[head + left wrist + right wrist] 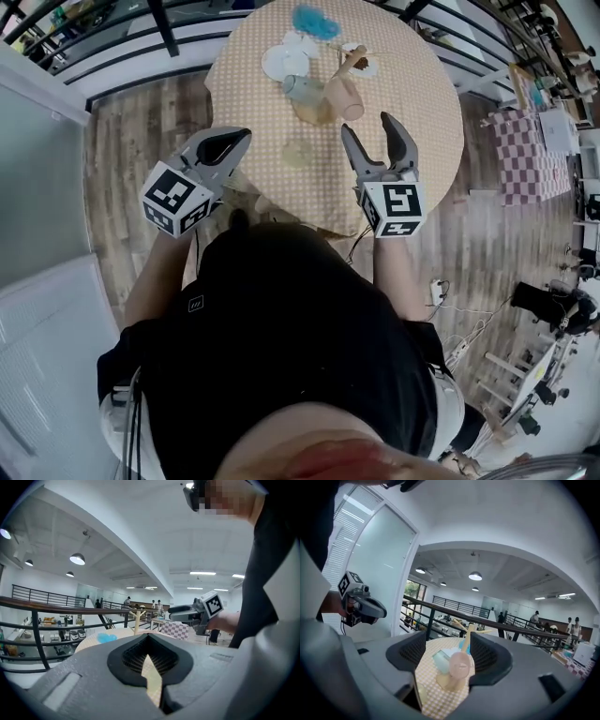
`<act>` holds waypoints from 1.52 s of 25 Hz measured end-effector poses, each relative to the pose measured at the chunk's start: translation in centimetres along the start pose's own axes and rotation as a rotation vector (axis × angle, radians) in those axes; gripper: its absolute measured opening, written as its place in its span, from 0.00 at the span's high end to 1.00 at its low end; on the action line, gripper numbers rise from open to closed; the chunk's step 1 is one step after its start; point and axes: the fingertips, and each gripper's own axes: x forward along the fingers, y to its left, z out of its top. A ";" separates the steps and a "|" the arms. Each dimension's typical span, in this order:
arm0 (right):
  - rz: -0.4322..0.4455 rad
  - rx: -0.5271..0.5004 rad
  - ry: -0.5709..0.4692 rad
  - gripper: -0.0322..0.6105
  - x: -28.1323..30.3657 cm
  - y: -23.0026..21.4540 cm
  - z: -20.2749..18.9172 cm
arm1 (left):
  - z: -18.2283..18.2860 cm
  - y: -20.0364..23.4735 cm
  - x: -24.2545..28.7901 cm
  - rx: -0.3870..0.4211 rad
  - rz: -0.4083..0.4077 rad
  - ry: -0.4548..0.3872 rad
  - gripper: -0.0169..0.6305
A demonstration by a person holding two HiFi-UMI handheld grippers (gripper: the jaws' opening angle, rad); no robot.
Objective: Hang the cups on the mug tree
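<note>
The wooden mug tree (pixel 351 64) stands on the round checked table (pixel 422 112). A pink cup (pixel 345 97) and a pale blue cup (pixel 302 89) hang on its near side, shown too in the right gripper view as pink cup (pixel 459 663) and blue cup (pixel 440 658). A pale yellowish cup (pixel 297 153) sits on the cloth nearer me. My right gripper (pixel 368 127) is open and empty, short of the tree, which shows between its jaws. My left gripper (pixel 236 141) is shut and empty, held at the table's near left edge.
White plates (pixel 286 61) and a blue object (pixel 314 21) lie behind the tree. A black railing (pixel 141 37) runs past the table's far side. A checked-cloth table (pixel 525 155) stands to the right. Wooden floor surrounds the table.
</note>
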 end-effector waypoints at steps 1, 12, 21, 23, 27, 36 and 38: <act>0.010 0.000 -0.027 0.48 -1.1 0.0 0.3 | 0.4 -0.8 0.1 -0.002 0.014 -0.011 0.97; 0.198 0.231 -0.196 0.82 -11.6 1.6 -2.1 | 3.3 -10.8 2.1 -0.032 0.098 -0.051 0.97; 0.224 0.261 -0.214 0.91 -13.5 2.9 -2.3 | 3.6 -14.3 1.0 -0.001 0.093 -0.050 0.97; 0.216 0.260 -0.200 0.91 -13.5 3.1 -2.5 | 3.2 -14.2 0.7 -0.011 0.090 -0.042 0.97; 0.219 0.258 -0.185 0.91 -13.1 4.2 -2.5 | 3.1 -13.7 0.4 -0.017 0.096 -0.058 0.97; 0.240 0.266 -0.151 0.90 -12.7 5.5 -3.5 | 3.0 -13.9 0.9 0.028 0.076 -0.038 0.96; 0.241 0.262 -0.143 0.90 -12.8 5.3 -4.0 | 2.6 -14.2 1.4 0.018 0.068 -0.030 0.96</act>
